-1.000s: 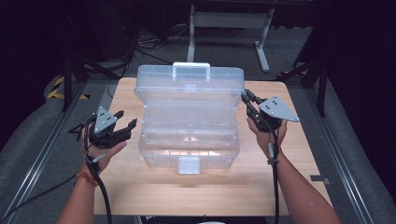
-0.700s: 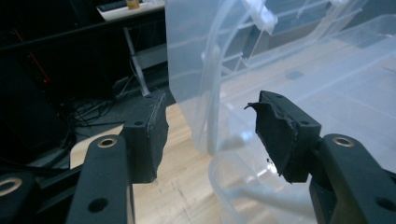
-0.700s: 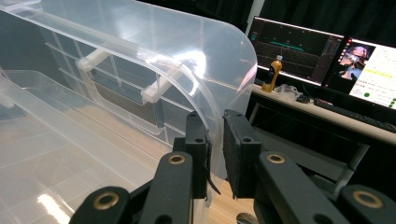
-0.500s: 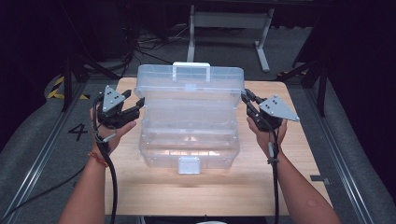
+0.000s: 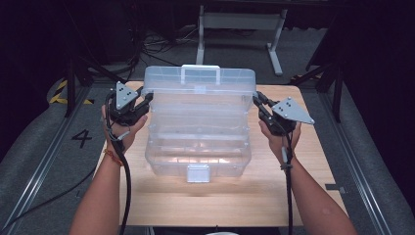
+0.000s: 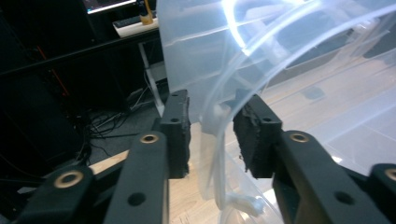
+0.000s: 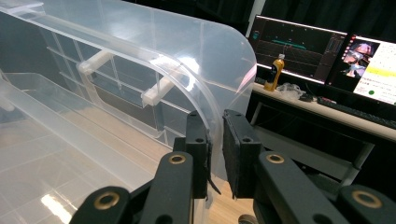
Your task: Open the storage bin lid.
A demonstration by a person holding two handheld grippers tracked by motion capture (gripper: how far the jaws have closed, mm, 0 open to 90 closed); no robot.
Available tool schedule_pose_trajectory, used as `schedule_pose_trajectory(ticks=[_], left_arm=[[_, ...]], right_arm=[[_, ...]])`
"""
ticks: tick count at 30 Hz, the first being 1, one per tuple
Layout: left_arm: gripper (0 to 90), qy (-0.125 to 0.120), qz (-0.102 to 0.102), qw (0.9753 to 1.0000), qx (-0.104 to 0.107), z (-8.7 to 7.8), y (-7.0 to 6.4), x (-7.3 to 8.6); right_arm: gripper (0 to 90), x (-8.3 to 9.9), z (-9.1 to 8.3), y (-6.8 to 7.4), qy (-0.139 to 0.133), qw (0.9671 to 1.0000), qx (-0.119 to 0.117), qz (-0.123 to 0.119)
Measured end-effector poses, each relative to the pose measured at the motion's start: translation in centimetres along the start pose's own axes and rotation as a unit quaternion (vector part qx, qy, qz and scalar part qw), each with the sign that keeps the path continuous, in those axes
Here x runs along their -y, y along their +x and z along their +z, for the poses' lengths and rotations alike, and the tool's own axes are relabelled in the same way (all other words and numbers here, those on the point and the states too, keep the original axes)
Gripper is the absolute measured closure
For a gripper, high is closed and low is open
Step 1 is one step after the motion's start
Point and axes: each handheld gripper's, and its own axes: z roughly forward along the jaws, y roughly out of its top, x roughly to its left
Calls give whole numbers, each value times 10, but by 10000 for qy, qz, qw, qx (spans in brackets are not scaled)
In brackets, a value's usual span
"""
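The large clear plastic storage box with a curved lid stands on the light wooden table, between the two tongs. The left gripper is at the box's far left corner; the right gripper is at its far right corner.

In the right gripper view, the right gripper is clenched on the thin curved edge of the box, its pads pressed to the plastic on either side. In the left gripper view, the left gripper straddles the box's edge with its jaws parted: bare gaps lie between each pad and the plastic, so it is released.

From above, bare tabletop lies behind both hands toward the person, and a narrower strip runs outside each gripper to the table's side edges.

Beyond the right gripper, its own view shows a desk with lit monitors and a yellow-orange bottle; the screen text is too small to read. Left of the left gripper, the high view shows a "4" marked on the grey floor.
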Motion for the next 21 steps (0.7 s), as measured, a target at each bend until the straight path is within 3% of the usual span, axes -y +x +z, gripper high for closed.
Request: schedule_pose_trajectory(ticks=[3, 8, 21], left_arm=[[723, -40, 50, 10000, -41, 3, 2, 0], [732, -83, -98, 9999, 1, 7, 5, -1], [740, -35, -133, 9999, 1, 17, 11, -7]], right_arm=[[817, -1, 2, 0, -5, 10000, 20, 3], [824, -3, 7, -3, 14, 10000, 37, 59], [840, -7, 22, -10, 58, 9998, 149, 110]])
